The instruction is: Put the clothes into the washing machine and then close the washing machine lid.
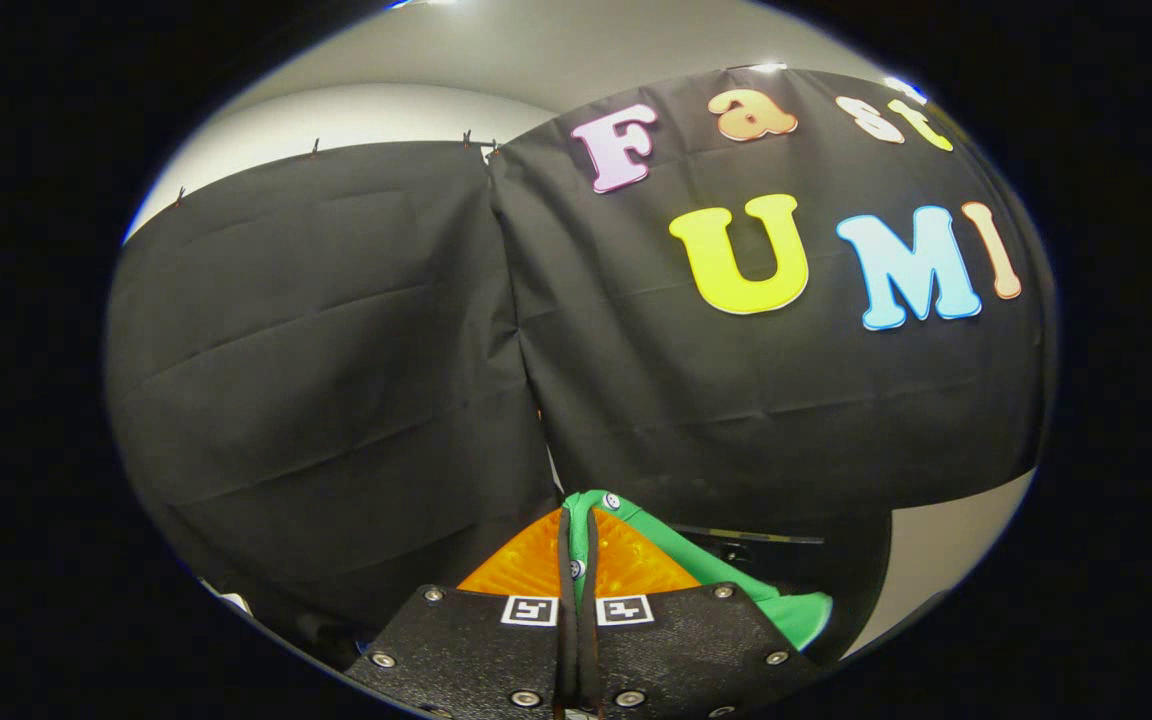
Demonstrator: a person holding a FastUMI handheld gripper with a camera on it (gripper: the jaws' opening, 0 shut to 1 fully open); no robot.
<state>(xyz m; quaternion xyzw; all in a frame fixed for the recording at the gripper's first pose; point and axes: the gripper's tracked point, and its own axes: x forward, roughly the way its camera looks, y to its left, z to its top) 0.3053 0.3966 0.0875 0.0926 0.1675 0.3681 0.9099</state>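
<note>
We see gripper (576, 560) fingers pressed together, nothing visibly between them, raised toward the cloth wall (336, 350), with pale wall (536, 50) above it.

Black cloth (336, 330) creased in faint folds, pale grey wall (536, 50) above the cloth and again below its right corner, gripper (578, 560) brought together with nothing between, its black plates carrying two black-and-white square markers (576, 610)

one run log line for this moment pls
tongs: fingers shut together, nothing between them | aim: raised toward the black cloth wall | clothes: unseen | washing machine: unseen | task stage: cannot tell
</note>
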